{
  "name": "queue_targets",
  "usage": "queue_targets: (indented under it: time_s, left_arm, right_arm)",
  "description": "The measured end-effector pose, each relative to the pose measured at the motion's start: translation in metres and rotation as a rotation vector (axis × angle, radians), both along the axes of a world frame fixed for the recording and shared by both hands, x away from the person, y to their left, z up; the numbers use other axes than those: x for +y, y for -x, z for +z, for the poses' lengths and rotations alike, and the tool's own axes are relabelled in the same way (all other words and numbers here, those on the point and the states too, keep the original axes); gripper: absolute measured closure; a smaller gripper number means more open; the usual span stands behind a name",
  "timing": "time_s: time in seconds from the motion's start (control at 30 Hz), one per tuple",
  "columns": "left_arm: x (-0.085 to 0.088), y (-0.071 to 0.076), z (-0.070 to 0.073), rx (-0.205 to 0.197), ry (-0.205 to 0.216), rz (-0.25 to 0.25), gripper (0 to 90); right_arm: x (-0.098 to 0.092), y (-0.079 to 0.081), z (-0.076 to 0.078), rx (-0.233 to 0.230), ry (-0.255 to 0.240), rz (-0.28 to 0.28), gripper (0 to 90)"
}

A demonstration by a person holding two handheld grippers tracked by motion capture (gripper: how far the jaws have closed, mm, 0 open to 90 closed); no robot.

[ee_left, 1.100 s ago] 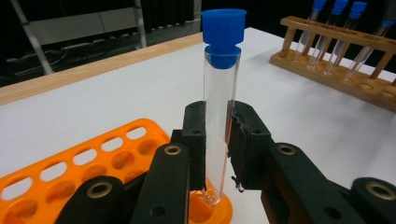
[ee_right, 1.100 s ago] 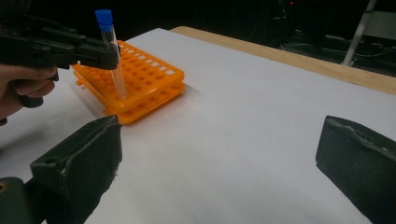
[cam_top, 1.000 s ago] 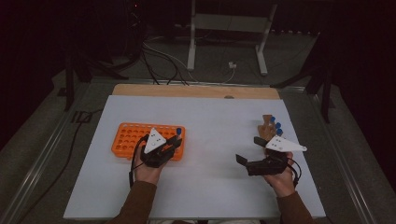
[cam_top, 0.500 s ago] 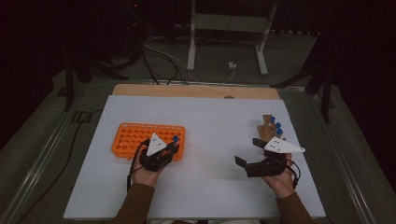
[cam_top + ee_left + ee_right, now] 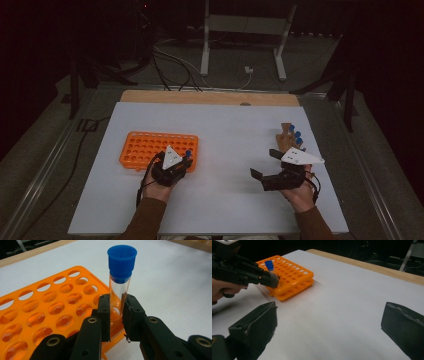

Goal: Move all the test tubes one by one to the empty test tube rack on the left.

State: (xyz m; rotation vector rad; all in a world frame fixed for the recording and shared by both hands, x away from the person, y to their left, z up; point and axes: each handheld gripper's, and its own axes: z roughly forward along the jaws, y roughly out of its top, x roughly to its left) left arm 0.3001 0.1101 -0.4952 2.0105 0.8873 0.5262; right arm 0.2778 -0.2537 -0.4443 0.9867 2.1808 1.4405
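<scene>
One clear tube point(image 5: 119, 293) with a blue screw cap point(image 5: 122, 260) stands upright.

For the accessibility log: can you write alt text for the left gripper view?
The left gripper clamps a clear tube with a blue cap, upright, over the near corner of an orange tube rack with empty holes, on a white table.

- The lower end of the blue-capped tube point(image 5: 121, 282) is hidden between the pads of the left gripper point(image 5: 117, 315) in the left gripper view, so whether it sits in a hole cannot be told.
- The orange rack point(image 5: 50, 312) is cut off by that view's left and bottom edges.
- In the high view, the blue-capped items on the wooden holder point(image 5: 286, 138) are too small to identify.
- The right gripper point(image 5: 329, 327) has both jaws cut off by its own view's bottom edge.
</scene>
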Motion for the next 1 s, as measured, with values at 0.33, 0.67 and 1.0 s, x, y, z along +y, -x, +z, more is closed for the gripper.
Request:
queue_targets:
  time_s: [0.33, 0.67, 1.0]
  left_arm:
    - [0.004, 0.0, 0.0, 0.028, 0.045, 0.015, 68.2]
    - [0.029, 0.007, 0.018, 0.023, 0.16, 0.063, 47.4]
    - [0.068, 0.025, 0.034, -0.053, 0.223, 0.184, 6.9]
  right_arm:
    - [0.0, 0.0, 0.001, -0.007, -0.004, -0.001, 0.5]
    - [-0.002, 0.001, 0.003, -0.015, -0.012, -0.01, 0.5]
    - [-0.009, -0.001, 0.011, -0.035, -0.03, -0.034, 0.5]
